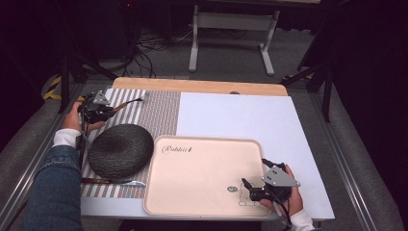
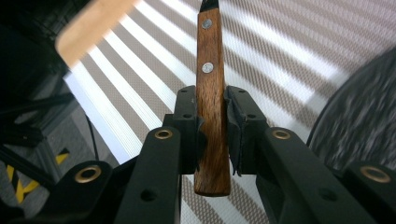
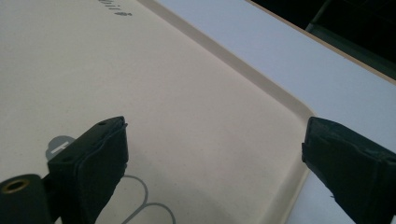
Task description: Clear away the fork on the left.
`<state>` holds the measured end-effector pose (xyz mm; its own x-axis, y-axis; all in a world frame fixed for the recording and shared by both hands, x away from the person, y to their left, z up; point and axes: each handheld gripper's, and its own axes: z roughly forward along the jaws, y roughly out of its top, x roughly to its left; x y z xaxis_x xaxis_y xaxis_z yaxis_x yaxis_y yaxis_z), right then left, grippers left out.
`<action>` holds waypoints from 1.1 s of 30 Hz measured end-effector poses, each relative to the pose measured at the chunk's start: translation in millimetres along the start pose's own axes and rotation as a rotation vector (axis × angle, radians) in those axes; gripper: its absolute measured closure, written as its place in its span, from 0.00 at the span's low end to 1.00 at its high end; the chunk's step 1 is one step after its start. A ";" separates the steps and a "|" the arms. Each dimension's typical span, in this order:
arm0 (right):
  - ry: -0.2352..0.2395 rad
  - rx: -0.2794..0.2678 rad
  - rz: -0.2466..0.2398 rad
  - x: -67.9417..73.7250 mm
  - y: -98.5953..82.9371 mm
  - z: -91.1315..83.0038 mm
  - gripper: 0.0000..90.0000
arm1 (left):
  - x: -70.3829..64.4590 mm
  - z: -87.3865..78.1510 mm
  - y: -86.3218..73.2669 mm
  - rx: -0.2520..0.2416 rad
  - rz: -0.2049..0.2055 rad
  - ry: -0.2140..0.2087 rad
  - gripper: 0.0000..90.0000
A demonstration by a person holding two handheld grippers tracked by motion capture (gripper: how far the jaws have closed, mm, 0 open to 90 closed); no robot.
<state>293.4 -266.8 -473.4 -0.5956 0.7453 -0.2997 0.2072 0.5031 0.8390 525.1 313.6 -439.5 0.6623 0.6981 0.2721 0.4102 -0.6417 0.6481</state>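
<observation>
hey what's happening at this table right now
A person works with two hand-held grippers. The left gripper is shut on a wooden-handled knife, holding it over the striped placemat behind the round dark woven mat. The right gripper hangs open over the near right corner of the empty cream plastic tray. A second wooden-handled utensil lies on the placemat's near edge.
</observation>
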 end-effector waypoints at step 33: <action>-0.011 -0.075 0.016 -3.9 3.2 -15.0 0.09 | -80.7 -65.6 41.5 -0.362 0.074 -0.073 0.84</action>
<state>284.8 -274.7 -462.7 -0.5843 0.7578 -0.2905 0.1575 0.4570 0.8754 447.5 251.6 -387.9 0.7303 0.6210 0.2846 0.1202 -0.5269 0.8414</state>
